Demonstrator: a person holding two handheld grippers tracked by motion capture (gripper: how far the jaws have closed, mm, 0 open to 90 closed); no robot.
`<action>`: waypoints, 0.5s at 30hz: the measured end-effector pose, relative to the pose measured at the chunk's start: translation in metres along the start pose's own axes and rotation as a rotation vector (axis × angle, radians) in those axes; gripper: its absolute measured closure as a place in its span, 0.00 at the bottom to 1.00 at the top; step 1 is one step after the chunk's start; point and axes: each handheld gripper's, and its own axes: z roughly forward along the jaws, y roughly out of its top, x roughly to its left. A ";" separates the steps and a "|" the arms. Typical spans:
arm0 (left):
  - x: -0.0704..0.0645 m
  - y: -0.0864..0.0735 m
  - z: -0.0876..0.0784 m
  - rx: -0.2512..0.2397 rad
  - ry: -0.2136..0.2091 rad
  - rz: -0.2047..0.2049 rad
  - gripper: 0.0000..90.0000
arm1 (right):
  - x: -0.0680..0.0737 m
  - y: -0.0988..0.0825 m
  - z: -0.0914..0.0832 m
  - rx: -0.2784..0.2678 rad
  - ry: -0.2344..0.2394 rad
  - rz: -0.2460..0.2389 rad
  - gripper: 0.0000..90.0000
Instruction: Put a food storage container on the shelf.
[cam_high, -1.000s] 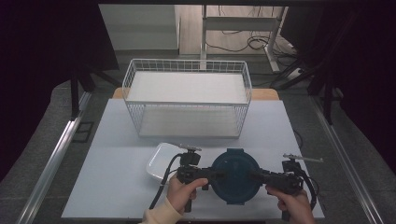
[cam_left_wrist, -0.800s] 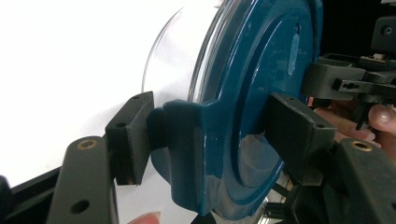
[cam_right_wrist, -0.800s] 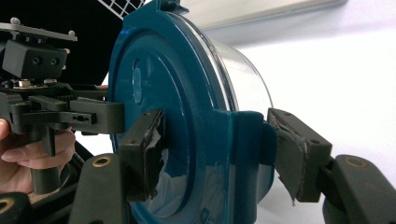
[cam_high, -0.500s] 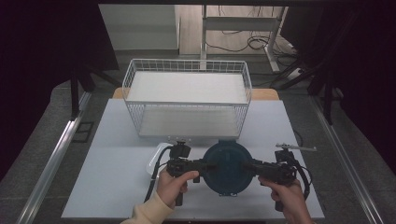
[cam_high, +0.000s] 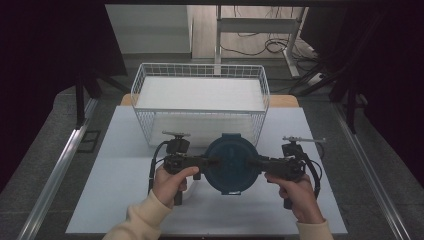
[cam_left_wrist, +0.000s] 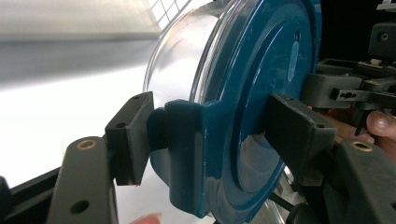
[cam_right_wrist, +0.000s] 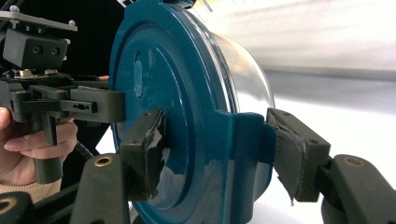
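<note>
In the high view, the left tongs (cam_high: 212, 162) and right tongs (cam_high: 252, 162) are clamping the teal-lidded container (cam_high: 232, 163) at nine and three o'clock, over the worktop (cam_high: 125, 200), with the wire basket (cam_high: 200, 107) at twelve.

In the left gripper view, the pads (cam_left_wrist: 130, 137) are pressing the lid's latch tab; the clear bowl (cam_left_wrist: 180, 56) is showing behind the lid.

In the right gripper view, worn pads (cam_right_wrist: 152, 149) are gripping the opposite tab; the contents are impossible to make out.

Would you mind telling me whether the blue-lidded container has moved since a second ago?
Yes. The blue-lidded container, clamped between the left gripper and the right gripper, has moved away from the table's near edge toward the wire basket.
</note>
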 end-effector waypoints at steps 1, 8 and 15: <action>0.000 0.002 -0.002 -0.009 0.001 0.000 0.38 | 0.002 0.003 0.001 0.000 0.001 -0.004 0.44; -0.004 0.016 -0.019 -0.032 0.015 0.030 0.38 | 0.013 0.020 0.003 -0.005 0.018 -0.025 0.44; -0.005 0.026 -0.029 -0.045 0.014 0.031 0.38 | 0.024 0.035 0.005 -0.013 0.021 -0.042 0.44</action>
